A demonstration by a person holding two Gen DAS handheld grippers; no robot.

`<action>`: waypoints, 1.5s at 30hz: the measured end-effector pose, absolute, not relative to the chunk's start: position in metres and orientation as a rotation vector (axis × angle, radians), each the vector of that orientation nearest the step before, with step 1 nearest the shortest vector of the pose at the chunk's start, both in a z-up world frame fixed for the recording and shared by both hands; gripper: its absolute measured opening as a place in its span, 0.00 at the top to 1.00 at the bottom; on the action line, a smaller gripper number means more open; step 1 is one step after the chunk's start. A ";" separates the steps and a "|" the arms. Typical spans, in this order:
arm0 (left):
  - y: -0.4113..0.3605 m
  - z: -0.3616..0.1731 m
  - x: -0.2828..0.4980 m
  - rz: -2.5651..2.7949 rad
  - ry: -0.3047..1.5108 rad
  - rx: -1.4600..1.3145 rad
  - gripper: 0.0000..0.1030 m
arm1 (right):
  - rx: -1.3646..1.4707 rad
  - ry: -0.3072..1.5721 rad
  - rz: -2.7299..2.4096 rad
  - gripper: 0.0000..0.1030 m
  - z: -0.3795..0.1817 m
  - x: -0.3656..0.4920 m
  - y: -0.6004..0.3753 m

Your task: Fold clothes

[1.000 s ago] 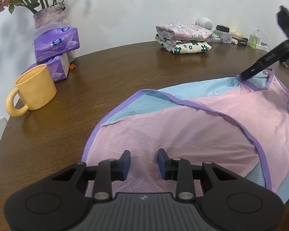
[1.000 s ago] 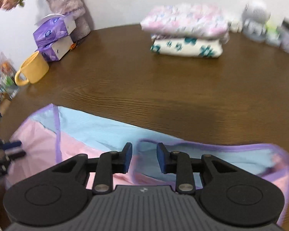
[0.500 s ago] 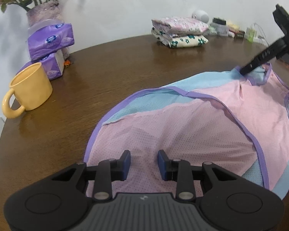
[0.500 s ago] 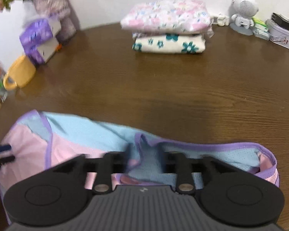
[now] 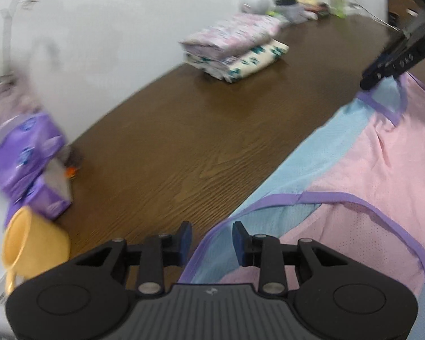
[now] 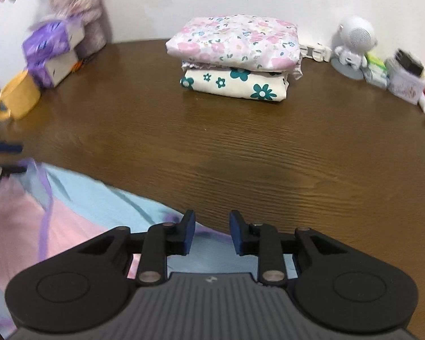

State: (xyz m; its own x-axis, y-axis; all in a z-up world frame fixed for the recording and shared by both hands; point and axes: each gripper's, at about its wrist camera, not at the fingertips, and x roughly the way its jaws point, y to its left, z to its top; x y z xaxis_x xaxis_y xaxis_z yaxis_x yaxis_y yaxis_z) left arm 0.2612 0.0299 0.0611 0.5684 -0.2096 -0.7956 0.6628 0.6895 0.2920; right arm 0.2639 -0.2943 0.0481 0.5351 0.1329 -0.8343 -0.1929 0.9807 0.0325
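Left wrist view, left to right: mug (image 5: 32, 243) and tissue packs (image 5: 28, 164) at the table (image 5: 184, 130) edge, blurred; left gripper (image 5: 209, 240) with jaws parted, empty, straddling the garment's (image 5: 368, 175) purple hem; folded stack (image 5: 235, 48) far back; right gripper (image 5: 382, 70) at the garment's far corner. Right wrist view: garment (image 6: 70, 212) lies lower left on the table, pink and blue; right gripper (image 6: 211, 233) open, nothing between its pads, over the blue edge; stack (image 6: 235, 56) centre back; white figurine (image 6: 354, 45) at right.
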 end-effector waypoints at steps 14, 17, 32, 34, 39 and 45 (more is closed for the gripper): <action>0.006 0.047 0.275 -0.730 0.773 0.727 0.74 | -0.305 0.984 0.450 0.73 0.025 0.266 -0.268; 0.008 0.046 0.274 -0.736 0.759 0.724 0.74 | -0.298 0.971 0.482 0.73 0.029 0.262 -0.274; 0.011 0.051 0.287 -0.621 0.751 0.689 0.99 | -0.275 0.924 0.391 0.99 0.038 0.291 -0.272; 0.013 0.048 0.287 -0.611 0.751 0.680 0.99 | -0.267 0.928 0.380 0.98 0.033 0.294 -0.273; 0.022 0.046 0.284 -0.575 0.754 0.648 0.89 | -0.214 0.932 0.327 0.78 0.026 0.296 -0.281; 0.041 0.065 0.268 -0.526 0.703 0.548 0.88 | -0.128 0.914 0.301 0.74 0.036 0.287 -0.286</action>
